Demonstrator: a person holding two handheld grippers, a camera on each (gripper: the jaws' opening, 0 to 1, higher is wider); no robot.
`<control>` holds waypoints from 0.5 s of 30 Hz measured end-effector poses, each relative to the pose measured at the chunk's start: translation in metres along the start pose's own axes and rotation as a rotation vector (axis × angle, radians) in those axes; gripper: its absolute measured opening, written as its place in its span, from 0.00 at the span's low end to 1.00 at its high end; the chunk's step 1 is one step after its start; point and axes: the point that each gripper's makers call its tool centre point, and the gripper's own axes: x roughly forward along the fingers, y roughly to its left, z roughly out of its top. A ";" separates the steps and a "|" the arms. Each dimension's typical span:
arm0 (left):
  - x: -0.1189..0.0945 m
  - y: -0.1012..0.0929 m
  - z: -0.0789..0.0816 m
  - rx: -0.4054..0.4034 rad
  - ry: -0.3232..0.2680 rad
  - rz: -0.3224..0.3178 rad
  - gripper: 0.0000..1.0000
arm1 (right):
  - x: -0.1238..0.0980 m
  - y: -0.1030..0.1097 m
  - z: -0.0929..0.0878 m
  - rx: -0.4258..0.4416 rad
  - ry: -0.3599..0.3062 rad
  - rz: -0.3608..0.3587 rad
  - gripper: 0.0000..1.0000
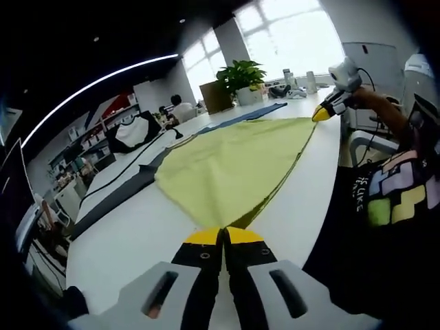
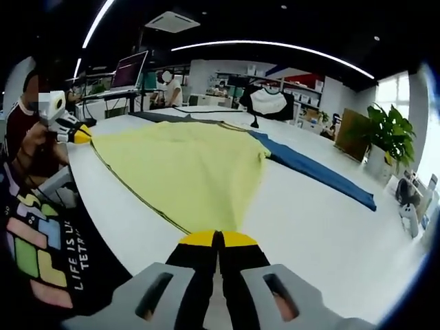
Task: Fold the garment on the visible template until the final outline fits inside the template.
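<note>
A yellow-green garment lies stretched across a white table, partly over a dark blue template. Both the left tool and right tool are clamped on opposite corners. Uneven pulling could drag the cloth off the template.

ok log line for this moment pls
stage: folding | left gripper: shut on garment corner | right gripper: shut on opposite corner | garment: yellow-green, stretched over table | blue cloth: under far edge

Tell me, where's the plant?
The plant stands at the table's far end beyond the garment in the left gripper view, and at right in the right gripper view.
</note>
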 end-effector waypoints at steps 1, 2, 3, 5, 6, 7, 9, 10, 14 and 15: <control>0.000 0.000 -0.001 -0.005 0.001 -0.002 0.01 | 0.000 0.000 0.000 0.008 -0.001 0.002 0.00; 0.000 0.001 -0.001 -0.010 0.002 -0.004 0.01 | 0.000 0.001 0.000 0.011 0.000 0.003 0.00; 0.000 0.000 -0.002 -0.010 0.003 -0.005 0.01 | 0.000 0.001 0.000 0.009 0.002 0.003 0.00; -0.001 -0.001 -0.003 -0.001 0.012 -0.013 0.01 | -0.001 0.000 -0.001 -0.004 0.014 0.002 0.00; -0.001 -0.001 -0.003 0.005 0.014 -0.014 0.01 | -0.002 0.001 -0.001 -0.005 0.018 0.001 0.00; -0.001 -0.001 -0.004 0.009 0.021 -0.017 0.01 | -0.002 0.001 -0.001 -0.005 0.019 0.001 0.00; -0.002 -0.001 -0.004 0.001 0.030 -0.017 0.01 | -0.002 0.000 -0.001 -0.004 0.017 0.006 0.00; -0.003 -0.002 -0.005 -0.005 0.038 -0.022 0.01 | -0.002 0.000 -0.001 0.001 0.021 0.006 0.00; -0.005 -0.006 -0.008 0.016 0.081 -0.042 0.01 | -0.002 0.000 -0.001 0.005 0.037 -0.001 0.00; -0.005 -0.005 -0.007 0.014 0.075 -0.035 0.01 | -0.002 0.000 -0.001 0.014 0.038 0.001 0.00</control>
